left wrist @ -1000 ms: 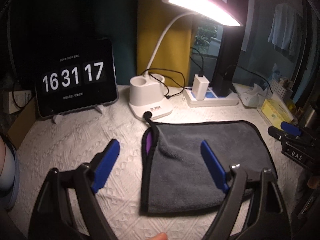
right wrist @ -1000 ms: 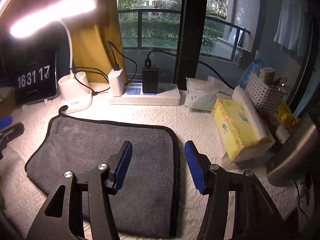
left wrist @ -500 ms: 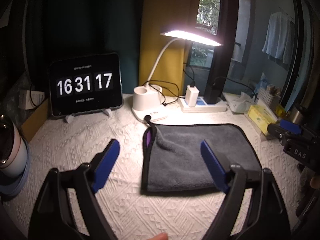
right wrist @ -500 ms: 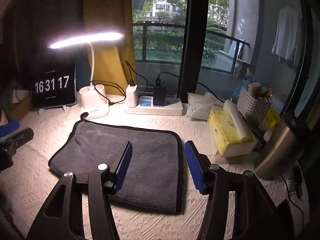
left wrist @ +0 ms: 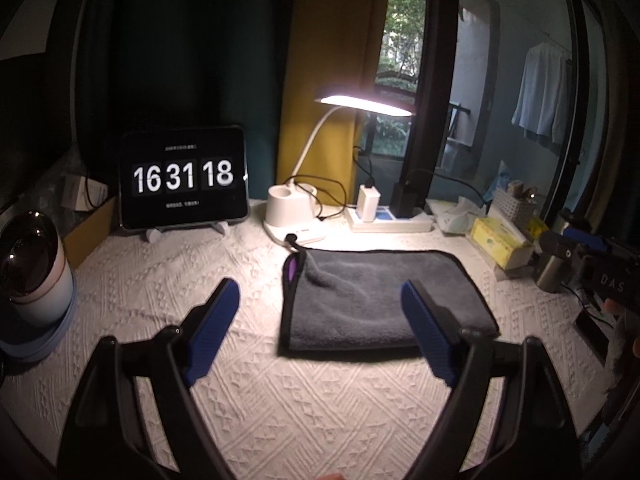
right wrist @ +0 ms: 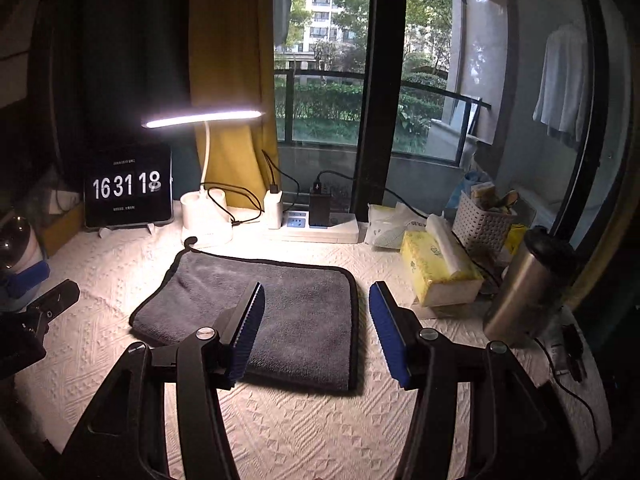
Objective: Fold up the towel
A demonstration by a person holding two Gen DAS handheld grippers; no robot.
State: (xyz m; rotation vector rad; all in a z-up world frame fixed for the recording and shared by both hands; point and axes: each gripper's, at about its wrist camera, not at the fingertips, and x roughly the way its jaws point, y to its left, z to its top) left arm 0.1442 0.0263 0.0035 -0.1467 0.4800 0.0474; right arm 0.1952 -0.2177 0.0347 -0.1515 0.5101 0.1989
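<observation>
A grey towel (left wrist: 380,300) with black trim lies folded flat on the white quilted table cover; a purple inner side shows at its left fold. It also shows in the right wrist view (right wrist: 288,308). My left gripper (left wrist: 320,328) is open and empty, held above the table in front of the towel. My right gripper (right wrist: 316,328) is open and empty, held above the towel's near right corner. The right gripper shows at the right edge of the left wrist view (left wrist: 580,248).
A tablet clock (left wrist: 184,182), a lit desk lamp (left wrist: 296,216) and a power strip (left wrist: 392,220) stand at the back. A tissue box (right wrist: 436,268), a white basket (right wrist: 484,224) and a steel flask (right wrist: 528,284) stand right. A mug (left wrist: 28,272) stands left.
Both grippers have pulled back and up from the towel, so it looks smaller and farther. The towel lies still. Both grippers stay open.
</observation>
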